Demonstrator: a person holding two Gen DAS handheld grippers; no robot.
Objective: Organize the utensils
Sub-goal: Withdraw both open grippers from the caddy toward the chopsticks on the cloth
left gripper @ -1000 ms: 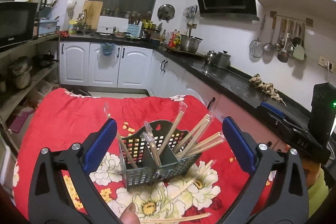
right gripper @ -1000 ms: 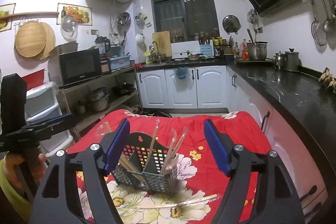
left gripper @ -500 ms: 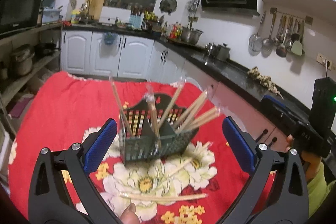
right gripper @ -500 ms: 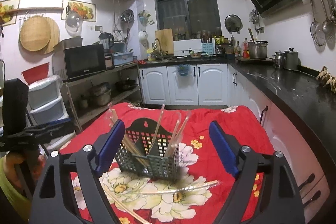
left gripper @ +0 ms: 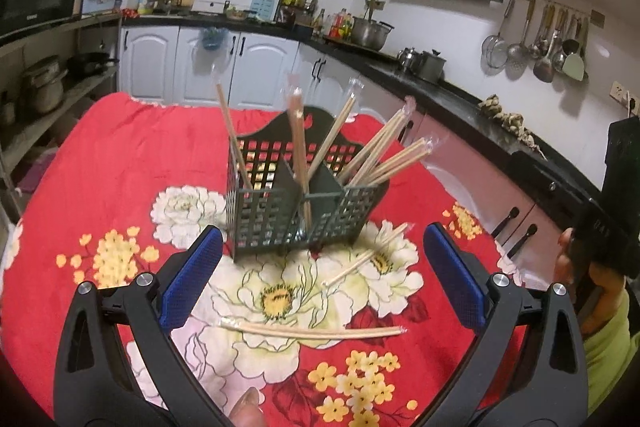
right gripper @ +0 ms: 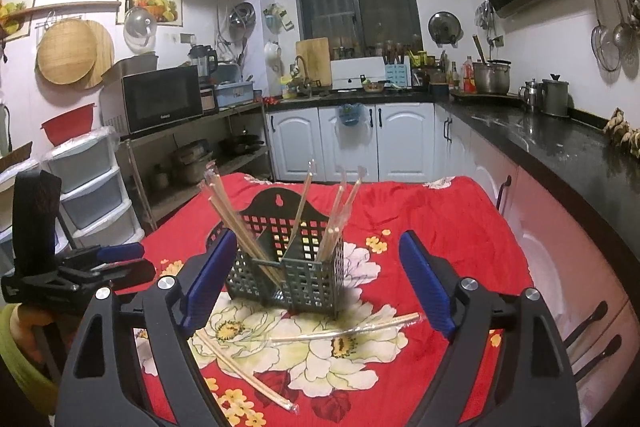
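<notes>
A dark green lattice utensil basket (left gripper: pixel 296 203) stands on the red flowered tablecloth (left gripper: pixel 120 187), with several wrapped chopstick pairs leaning in its compartments. It also shows in the right wrist view (right gripper: pixel 288 267). Two wrapped pairs lie loose on the cloth: one (left gripper: pixel 316 331) crosswise between my left gripper's jaws, one (left gripper: pixel 366 255) at the basket's foot. The right wrist view shows the same two loose pairs, one (right gripper: pixel 344 331) and the other (right gripper: pixel 244 371). My left gripper (left gripper: pixel 320 283) is open and empty. My right gripper (right gripper: pixel 318 283) is open and empty, a little back from the basket.
The table's right side runs along a black kitchen counter (right gripper: pixel 560 155) with white cabinets. A shelf unit with a microwave (right gripper: pixel 160 103) and plastic drawers (right gripper: pixel 88 183) stands to the left. My left gripper shows in the right wrist view (right gripper: pixel 80 267).
Both grippers have drawn back and risen from the basket, tilting down; more cloth and both loose chopstick pairs now show. Both stayed open.
</notes>
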